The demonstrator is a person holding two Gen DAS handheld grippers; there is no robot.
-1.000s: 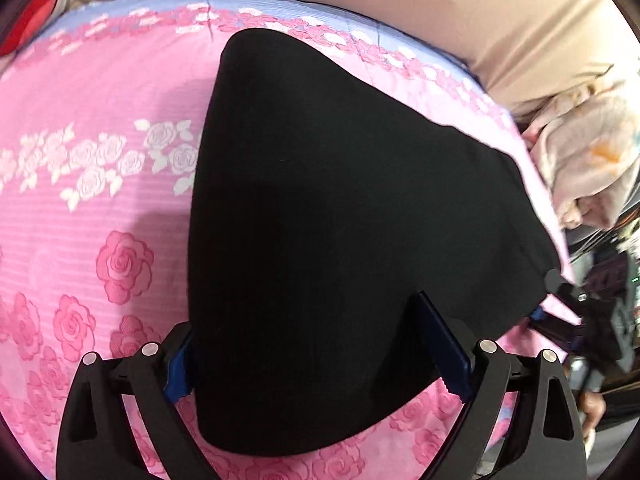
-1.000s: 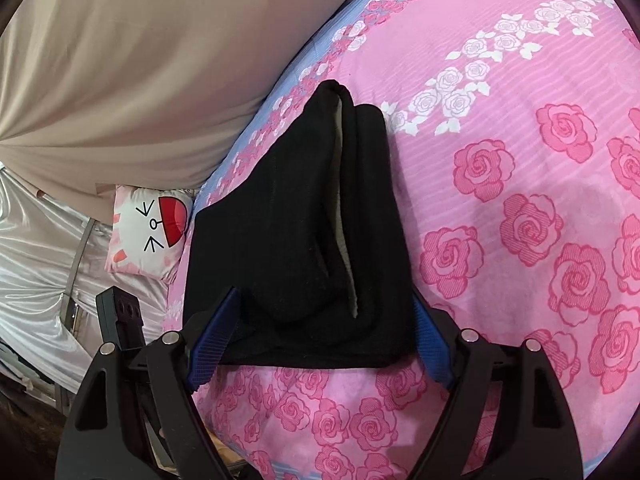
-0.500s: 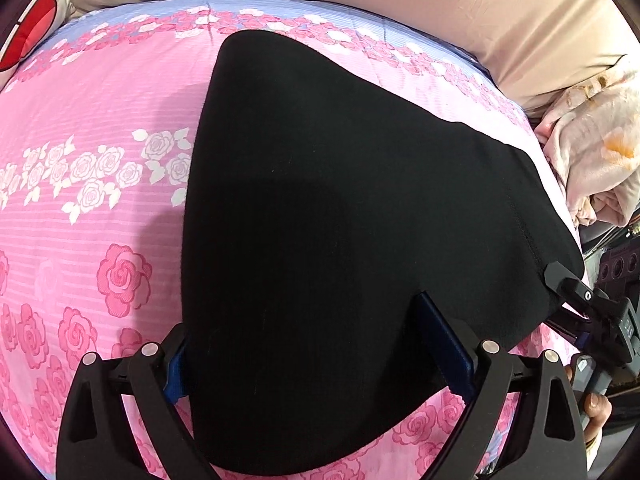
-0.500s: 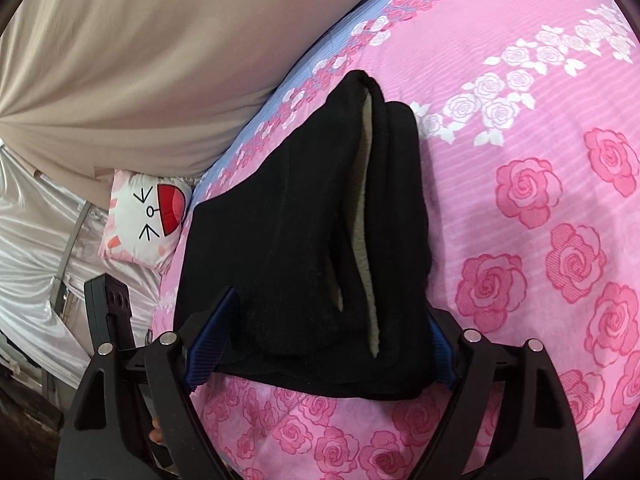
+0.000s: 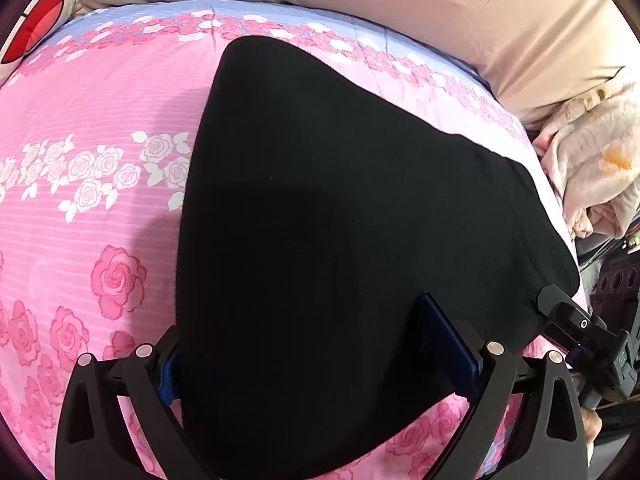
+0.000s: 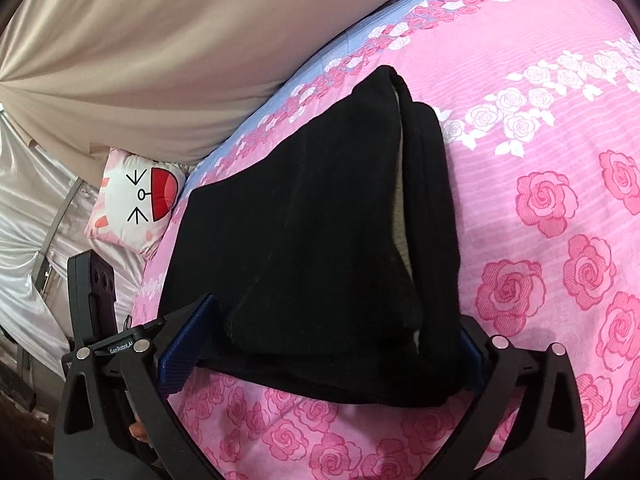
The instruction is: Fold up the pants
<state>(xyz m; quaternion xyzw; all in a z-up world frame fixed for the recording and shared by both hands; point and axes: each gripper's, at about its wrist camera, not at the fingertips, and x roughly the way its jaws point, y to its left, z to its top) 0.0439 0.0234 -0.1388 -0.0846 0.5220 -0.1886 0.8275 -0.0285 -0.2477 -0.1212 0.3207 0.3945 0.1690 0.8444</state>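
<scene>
Black pants (image 5: 340,220) lie folded in a flat stack on a pink rose-print bed sheet (image 5: 88,184). My left gripper (image 5: 320,344) is open, its fingers straddling the near corner of the pants. In the right wrist view the pants (image 6: 320,220) show stacked layers with a pale fleece lining at the folded edge. My right gripper (image 6: 320,344) is open, its fingers on either side of the near end of the stack. The right gripper's tip (image 5: 568,316) shows at the pants' right corner in the left wrist view.
A beige curtain (image 6: 160,40) hangs behind the bed. A white cat-face cushion (image 6: 136,200) lies at the bed's far left corner. A crumpled pale blanket (image 5: 592,168) lies off the bed's right side. Silver fabric (image 6: 24,208) hangs at the left.
Both grippers have moved closer in over the pants, so the stack fills more of each view. Both stay open. The pants lie unchanged.
</scene>
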